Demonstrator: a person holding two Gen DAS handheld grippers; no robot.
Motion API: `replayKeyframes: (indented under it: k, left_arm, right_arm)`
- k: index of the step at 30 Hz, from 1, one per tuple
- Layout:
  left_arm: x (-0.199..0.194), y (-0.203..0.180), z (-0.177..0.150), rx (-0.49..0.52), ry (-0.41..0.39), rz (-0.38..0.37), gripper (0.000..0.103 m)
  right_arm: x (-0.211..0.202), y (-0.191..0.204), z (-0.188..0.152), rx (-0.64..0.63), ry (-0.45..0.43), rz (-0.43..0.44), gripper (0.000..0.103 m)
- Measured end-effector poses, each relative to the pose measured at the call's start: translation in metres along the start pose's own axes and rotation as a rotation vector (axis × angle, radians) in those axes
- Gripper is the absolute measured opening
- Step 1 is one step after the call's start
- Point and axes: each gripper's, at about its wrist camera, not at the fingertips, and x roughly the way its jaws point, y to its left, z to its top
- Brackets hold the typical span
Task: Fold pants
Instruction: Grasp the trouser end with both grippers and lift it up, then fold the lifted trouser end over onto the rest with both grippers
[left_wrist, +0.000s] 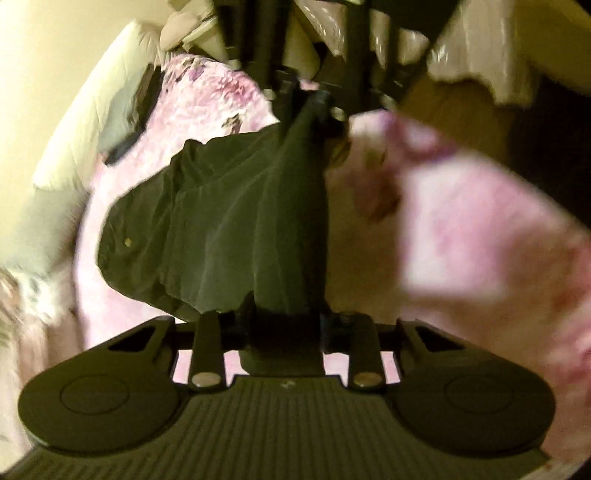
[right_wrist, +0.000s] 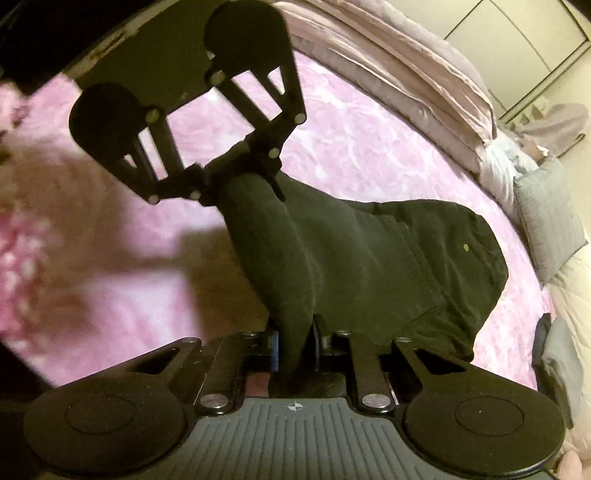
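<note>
Dark pants (left_wrist: 221, 221) hang stretched between my two grippers above a pink bedspread (left_wrist: 207, 99). In the left wrist view my left gripper (left_wrist: 284, 321) is shut on one bunched end of the cloth, and my right gripper (left_wrist: 319, 101) grips the far end at the top. Seen from the right wrist, my right gripper (right_wrist: 295, 343) is shut on the fabric at the bottom centre. There my left gripper (right_wrist: 240, 177) pinches the other end at the upper left. The waist part of the pants (right_wrist: 406, 258), with a small button, sags onto the bedspread (right_wrist: 369, 147).
A folded pink blanket (right_wrist: 406, 74) and grey pillows (right_wrist: 546, 221) line the far side of the bed. Pale cupboard doors (right_wrist: 517, 44) stand behind them. White bedding (left_wrist: 92, 103) lies along the bed's left edge, with a dark frame (left_wrist: 258, 37) above.
</note>
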Motion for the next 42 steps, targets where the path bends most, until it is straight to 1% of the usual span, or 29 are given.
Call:
replayKeyframes:
  k: [2, 4, 6, 9, 11, 13, 15, 16, 17, 19, 21, 23, 26, 30, 32, 33, 35, 38, 40, 41, 42]
  left_arm:
    - [-0.030, 0.000, 0.005, -0.054, -0.012, -0.077, 0.025]
    - [-0.058, -0.001, 0.011, -0.116, -0.011, -0.170, 0.025]
    - [-0.083, -0.008, 0.016, -0.137, -0.002, -0.246, 0.025]
    - [-0.106, -0.010, 0.019, -0.204, 0.011, -0.364, 0.025]
    - [-0.112, 0.003, 0.021, -0.246, 0.012, -0.400, 0.025]
    - [-0.117, 0.028, 0.027, -0.291, 0.005, -0.417, 0.025]
    - [-0.121, 0.063, 0.031, -0.351, -0.006, -0.439, 0.025]
    - [-0.121, 0.087, 0.034, -0.374, -0.011, -0.453, 0.026]
    - [-0.120, 0.108, 0.038, -0.388, -0.012, -0.466, 0.026]
    - [-0.116, 0.151, 0.044, -0.418, -0.020, -0.465, 0.026]
    - [-0.103, 0.196, 0.048, -0.459, -0.017, -0.479, 0.027]
    - [-0.081, 0.241, 0.050, -0.504, -0.010, -0.495, 0.030]
    - [-0.038, 0.300, 0.048, -0.570, 0.006, -0.522, 0.032]
    - [0.036, 0.369, 0.040, -0.705, 0.038, -0.548, 0.036]
    - [0.071, 0.394, 0.032, -0.770, 0.059, -0.559, 0.037]
    - [0.089, 0.404, 0.028, -0.800, 0.070, -0.565, 0.037]
    - [0.124, 0.418, 0.016, -0.863, 0.100, -0.560, 0.041]
    - [0.173, 0.429, -0.005, -0.971, 0.142, -0.547, 0.043]
    - [0.196, 0.432, -0.018, -1.045, 0.161, -0.531, 0.042]
    - [0.205, 0.432, -0.026, -1.076, 0.177, -0.507, 0.037]
    - [0.210, 0.429, -0.032, -1.104, 0.194, -0.489, 0.037]
  right_arm:
    - [-0.030, 0.003, 0.001, 0.016, 0.008, 0.049, 0.012]
    - [-0.053, 0.007, 0.003, 0.031, 0.019, 0.105, 0.012]
    - [-0.078, 0.016, 0.006, 0.043, 0.036, 0.183, 0.012]
    - [-0.109, 0.028, 0.009, 0.065, 0.067, 0.318, 0.012]
    - [-0.121, 0.027, 0.013, 0.062, 0.083, 0.387, 0.012]
    - [-0.129, 0.011, 0.021, 0.075, 0.096, 0.421, 0.012]
    - [-0.135, -0.022, 0.033, 0.079, 0.100, 0.445, 0.012]
    - [-0.138, -0.037, 0.037, 0.077, 0.098, 0.451, 0.012]
    - [-0.140, -0.057, 0.044, 0.077, 0.096, 0.459, 0.012]
    - [-0.139, -0.095, 0.056, 0.090, 0.096, 0.486, 0.013]
    - [-0.132, -0.139, 0.065, 0.110, 0.088, 0.509, 0.013]
    - [-0.121, -0.179, 0.071, 0.130, 0.078, 0.543, 0.013]
    - [-0.086, -0.245, 0.073, 0.186, 0.068, 0.607, 0.013]
    - [-0.018, -0.334, 0.064, 0.290, 0.068, 0.736, 0.013]
    - [0.021, -0.376, 0.060, 0.347, 0.085, 0.793, 0.013]
    - [0.042, -0.393, 0.057, 0.379, 0.098, 0.824, 0.013]
    - [0.083, -0.422, 0.051, 0.429, 0.125, 0.877, 0.014]
    - [0.141, -0.448, 0.042, 0.495, 0.169, 0.931, 0.014]
    - [0.172, -0.459, 0.034, 0.541, 0.192, 0.957, 0.015]
    - [0.189, -0.463, 0.029, 0.565, 0.204, 0.966, 0.015]
    - [0.202, -0.466, 0.025, 0.583, 0.214, 0.962, 0.016]
